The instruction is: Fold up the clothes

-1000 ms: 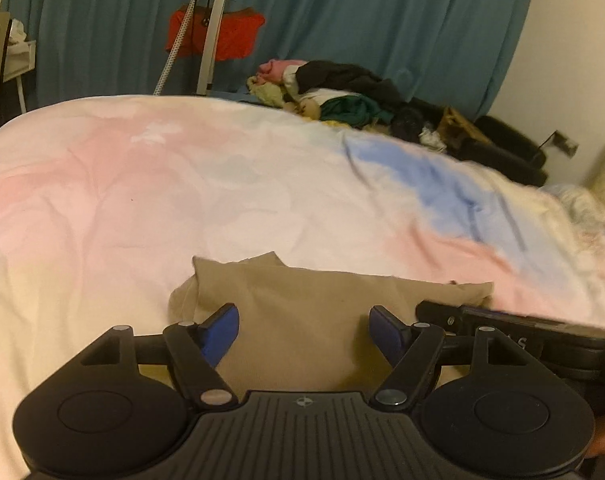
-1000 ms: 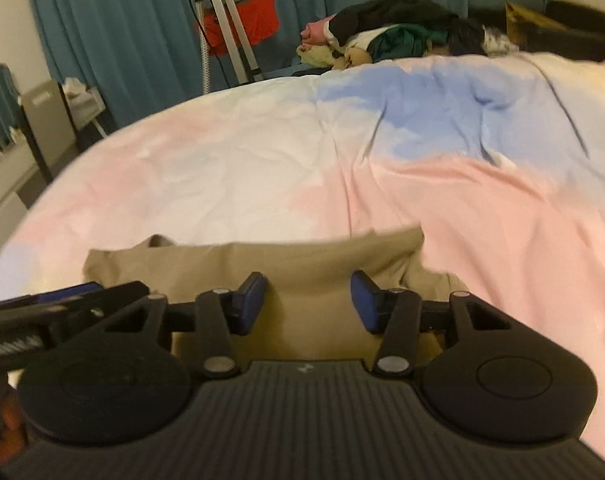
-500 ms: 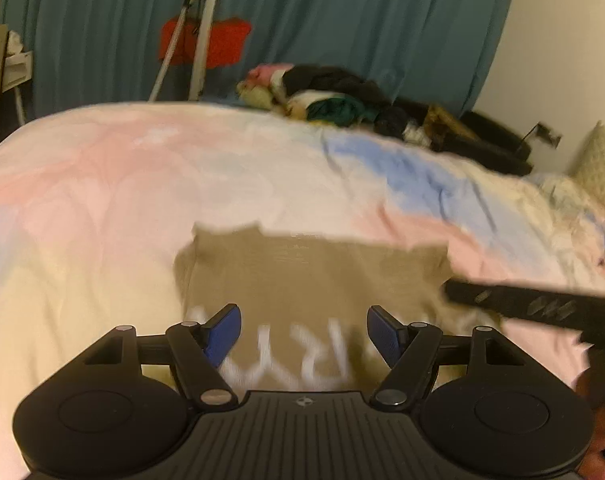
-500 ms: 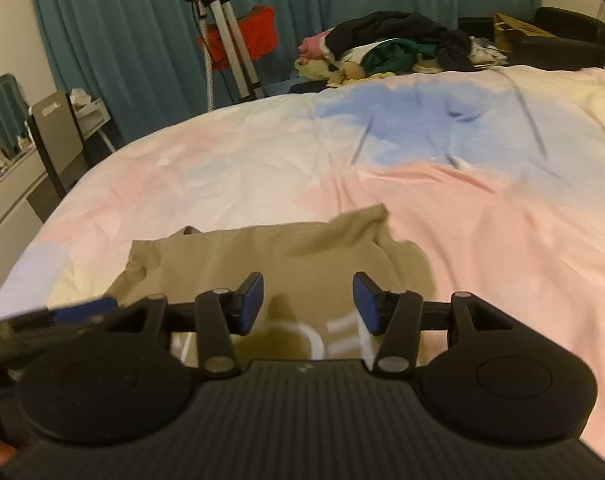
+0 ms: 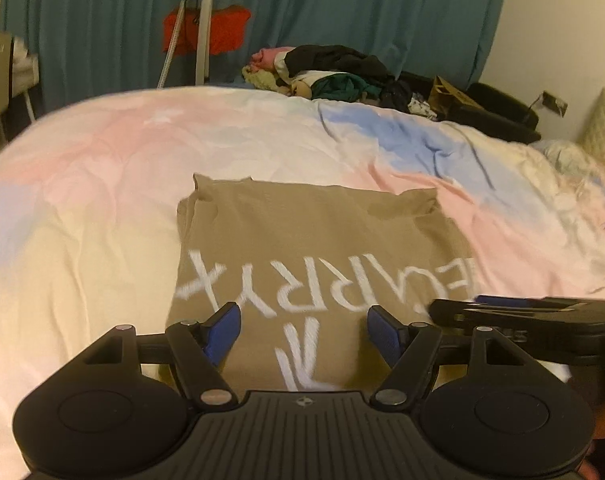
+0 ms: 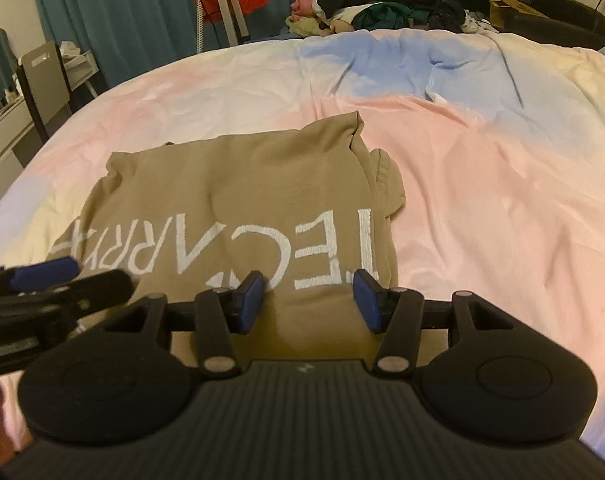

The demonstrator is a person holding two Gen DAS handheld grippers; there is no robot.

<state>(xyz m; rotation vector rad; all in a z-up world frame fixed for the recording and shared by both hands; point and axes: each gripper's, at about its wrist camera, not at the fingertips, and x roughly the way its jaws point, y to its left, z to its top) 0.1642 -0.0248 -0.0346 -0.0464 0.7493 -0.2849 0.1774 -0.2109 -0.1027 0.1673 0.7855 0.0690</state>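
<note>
On bed (image 5: pixel 102 208), one tan shirt (image 5: pixel 302 240), two open tongs (image 5: pixel 302 332)

The near edge of the tan shirt (image 5: pixel 302 240) is hidden behind the left gripper (image 5: pixel 302 332) body in the left wrist view, and behind the right gripper (image 6: pixel 308 300) body in the right wrist view. Its white lettering (image 6: pixel 322 248) runs under both, so the full word cannot be read. The clothes pile (image 5: pixel 334 76) at the bed's (image 5: pixel 102 160) far edge is too small to sort into garments.
</note>
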